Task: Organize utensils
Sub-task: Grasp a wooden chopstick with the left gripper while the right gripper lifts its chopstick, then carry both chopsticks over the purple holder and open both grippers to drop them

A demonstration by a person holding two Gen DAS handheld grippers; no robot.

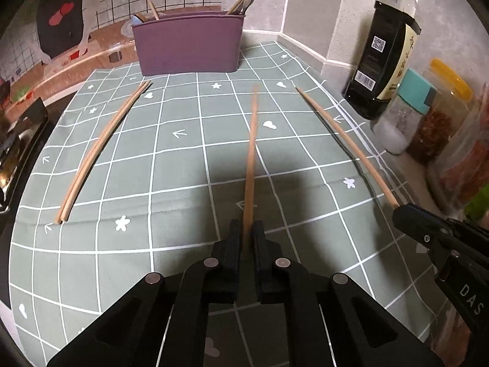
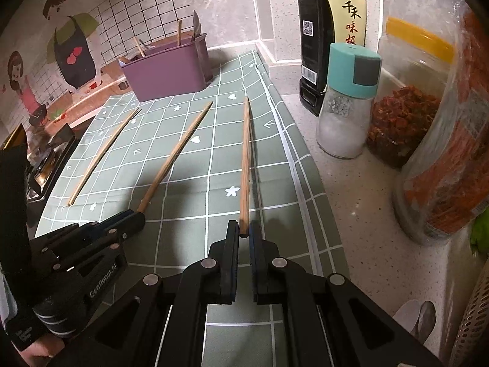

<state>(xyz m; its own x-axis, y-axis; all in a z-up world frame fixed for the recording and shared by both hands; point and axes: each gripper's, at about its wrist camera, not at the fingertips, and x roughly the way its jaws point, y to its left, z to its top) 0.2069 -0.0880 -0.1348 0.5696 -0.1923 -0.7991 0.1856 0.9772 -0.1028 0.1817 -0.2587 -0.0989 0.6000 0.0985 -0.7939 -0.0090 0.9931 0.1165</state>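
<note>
Left claw [image 1: 247, 229]: nearest my left camera, its 2 black fingers are pinched together on the butt end of 1 chopstick.
Left chopstick [image 1: 251, 159]: it runs straight ahead from that grip over the cloth, its tip pointing toward the purple holder; the tip looks blurred, and I cannot tell whether it touches the cloth.
Right claw [image 2: 243, 232]: my other 2 fingers are clamped on the near end of a second chopstick.
Right chopstick [image 2: 245, 165]: it reaches away from me close to the cloth's right edge, near the salt shaker side of the counter.
Loose pair [image 1: 101, 153]: 2 more chopsticks lie side by side, touching along their length, flat on the left part of the cloth and well apart from both of my claws.
Purple holder [image 1: 188, 44]: it stands at the far edge of the cloth, upright, with several wooden sticks and a dark utensil handle poking out of its top.
Cloth [image 1: 171, 183]: grey-green with a white grid, small hearts, stars and arrows; it covers the counter under all 4 chopsticks.
Soy sauce bottle [image 1: 385, 52]: dark, tall, with a gold cap, standing off the cloth on the right by the wall corner.
Salt shaker [image 2: 348, 101]: clear glass with a teal lid, just in front of the bottle.
Jar [image 2: 406, 98]: clear with a yellow lid and red-brown contents, beside the shaker.
Hand [image 2: 39, 345]: it grips the left tool's handle at the lower left of my right view.
</note>
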